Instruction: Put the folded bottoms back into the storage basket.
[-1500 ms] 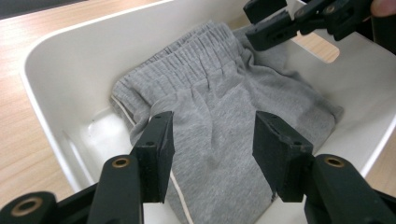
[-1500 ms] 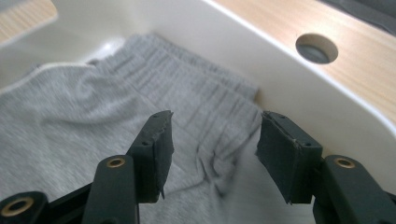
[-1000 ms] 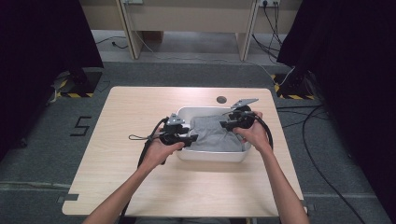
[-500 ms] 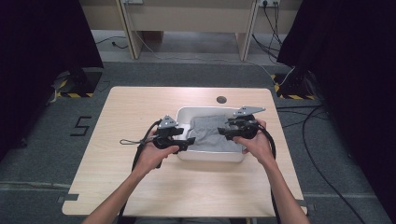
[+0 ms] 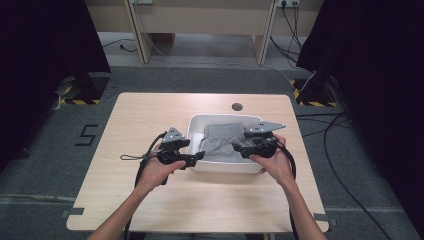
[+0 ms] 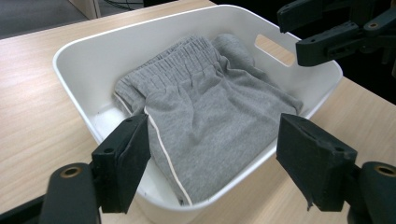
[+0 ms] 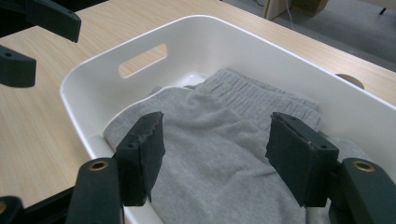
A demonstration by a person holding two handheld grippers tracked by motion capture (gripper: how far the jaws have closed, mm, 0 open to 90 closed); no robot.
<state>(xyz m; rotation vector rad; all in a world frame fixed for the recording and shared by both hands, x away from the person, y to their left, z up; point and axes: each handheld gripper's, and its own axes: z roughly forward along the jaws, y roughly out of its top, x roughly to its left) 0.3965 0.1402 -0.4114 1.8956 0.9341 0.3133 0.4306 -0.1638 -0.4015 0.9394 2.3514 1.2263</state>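
Wood surface [image 5: 150, 125], dark curtains around. Grey shorts [image 6: 205, 121] lie folded in the white bin [image 6: 79, 60], ahead of and below both my jaws. Left gripper [image 6: 212, 156] just opened wider, nothing gripped; right gripper [image 7: 215, 154] apart, empty, flanking the bin.

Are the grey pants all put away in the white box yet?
Nearly. The grey pants already lie folded inside the white tub. The left gripper and right gripper sit at its two ends, jaws just opened, nothing between them. Probably only drawing the hands away is left.
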